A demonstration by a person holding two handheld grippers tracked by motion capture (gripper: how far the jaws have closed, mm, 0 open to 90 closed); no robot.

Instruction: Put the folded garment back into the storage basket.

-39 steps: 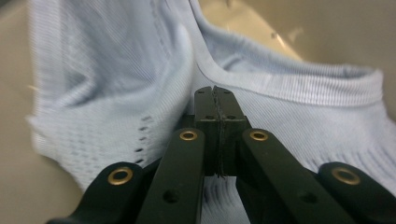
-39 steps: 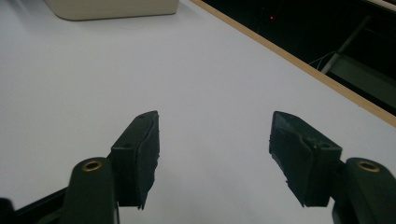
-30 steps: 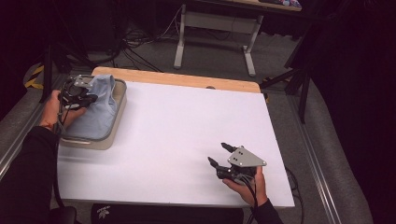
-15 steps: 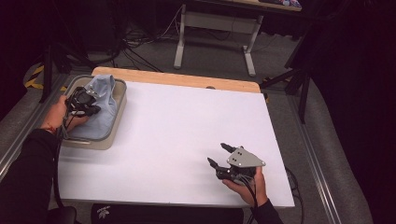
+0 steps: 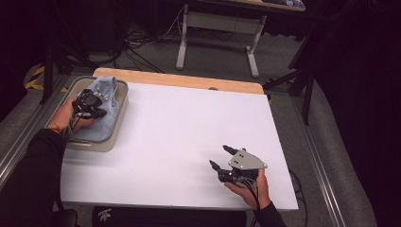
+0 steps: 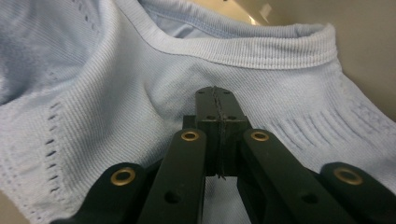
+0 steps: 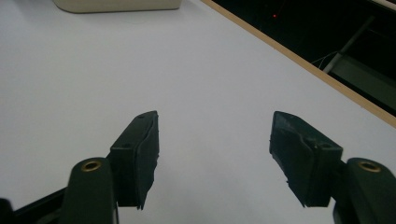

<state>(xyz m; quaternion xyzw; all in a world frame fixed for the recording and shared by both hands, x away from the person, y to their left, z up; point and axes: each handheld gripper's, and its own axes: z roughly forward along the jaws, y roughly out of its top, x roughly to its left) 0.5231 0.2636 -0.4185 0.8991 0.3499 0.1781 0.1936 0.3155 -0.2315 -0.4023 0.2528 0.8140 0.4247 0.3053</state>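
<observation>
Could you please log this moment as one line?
left tool: shut, tips on light-blue knit garment in beige tray | right tool: open over white table

My left hand-held gripper [image 6: 215, 100] has its jaws pressed together, tips against the light blue knit garment [image 6: 116, 93]. I see its ribbed collar [image 6: 261, 49] just beyond, against the beige tray wall [image 6: 364, 37].

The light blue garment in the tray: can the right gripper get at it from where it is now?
Probably not without a long move. The right gripper stands open over the near right of the white table, while the light blue garment lies in the tray at the far left, where the shut left gripper is.
</observation>
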